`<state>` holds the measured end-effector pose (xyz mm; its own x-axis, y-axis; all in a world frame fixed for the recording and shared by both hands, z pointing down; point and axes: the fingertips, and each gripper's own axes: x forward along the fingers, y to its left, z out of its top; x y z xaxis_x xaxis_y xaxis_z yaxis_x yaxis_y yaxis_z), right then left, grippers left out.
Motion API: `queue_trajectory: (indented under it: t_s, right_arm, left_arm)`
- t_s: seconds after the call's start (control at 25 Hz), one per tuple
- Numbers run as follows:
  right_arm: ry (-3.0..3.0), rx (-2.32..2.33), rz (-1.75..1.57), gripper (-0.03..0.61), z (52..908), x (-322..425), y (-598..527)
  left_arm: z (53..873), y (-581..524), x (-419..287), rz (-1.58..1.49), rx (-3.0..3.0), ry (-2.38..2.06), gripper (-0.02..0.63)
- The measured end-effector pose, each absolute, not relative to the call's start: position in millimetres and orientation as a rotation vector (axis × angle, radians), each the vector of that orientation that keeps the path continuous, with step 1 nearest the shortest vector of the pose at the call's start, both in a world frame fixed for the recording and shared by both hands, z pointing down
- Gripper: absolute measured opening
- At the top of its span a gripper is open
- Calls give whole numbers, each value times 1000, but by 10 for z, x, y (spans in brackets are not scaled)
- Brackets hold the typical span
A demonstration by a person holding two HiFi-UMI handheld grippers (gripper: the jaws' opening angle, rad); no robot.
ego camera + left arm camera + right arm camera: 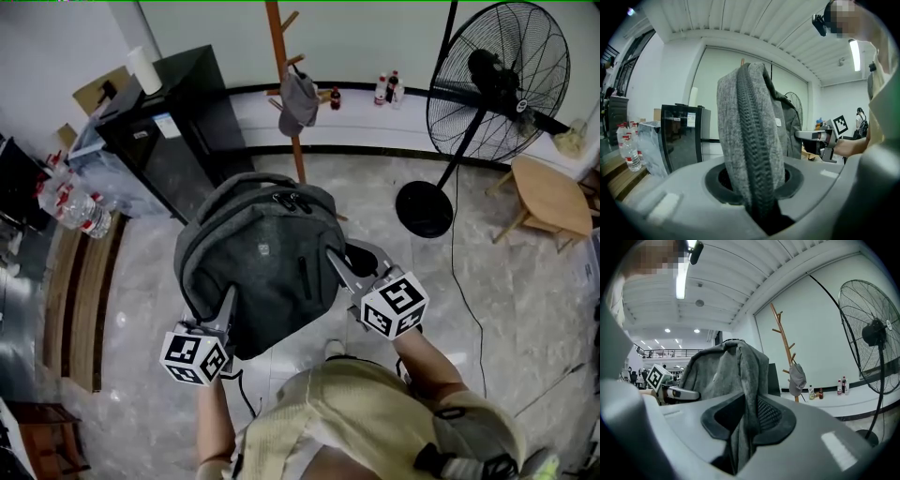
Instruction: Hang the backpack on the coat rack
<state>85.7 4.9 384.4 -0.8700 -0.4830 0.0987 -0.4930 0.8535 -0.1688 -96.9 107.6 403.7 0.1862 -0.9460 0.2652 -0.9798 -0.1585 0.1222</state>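
1. Head view, looking steeply down: a person holds a grey backpack [258, 258] clear of the marble floor [506, 309], carried in front of the body between two handheld grippers.
2. Left gripper [228, 302] has the bag's lower left edge. The left gripper view shows its jaws nearly together, clamped on a ribbed, padded strap [752, 150] that fills the narrow gap.
3. Right gripper [336, 262] has the bag's right side. The right gripper view shows its jaws pinched tight on a fold of grey fabric [740, 394].
4. Beyond the bag, near the far wall, stands the wooden coat rack [281, 56]. It is apart from the backpack, which is not yet hung on it. A grey cap [298, 98] hangs from one peg.
5. A standing fan [497, 89] is to the rack's right and a black cabinet [173, 131] to its left. A wooden stool [548, 192] sits at the right edge.
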Motion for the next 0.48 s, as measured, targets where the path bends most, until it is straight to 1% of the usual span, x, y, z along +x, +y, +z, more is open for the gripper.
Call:
queue_trajectory:
  t_s: [0.48]
  right_arm:
    - [-2979, 855, 275, 67, 3850, 1021, -360]
  left_arm:
    - [4169, 550, -831, 204, 2144, -1849, 103]
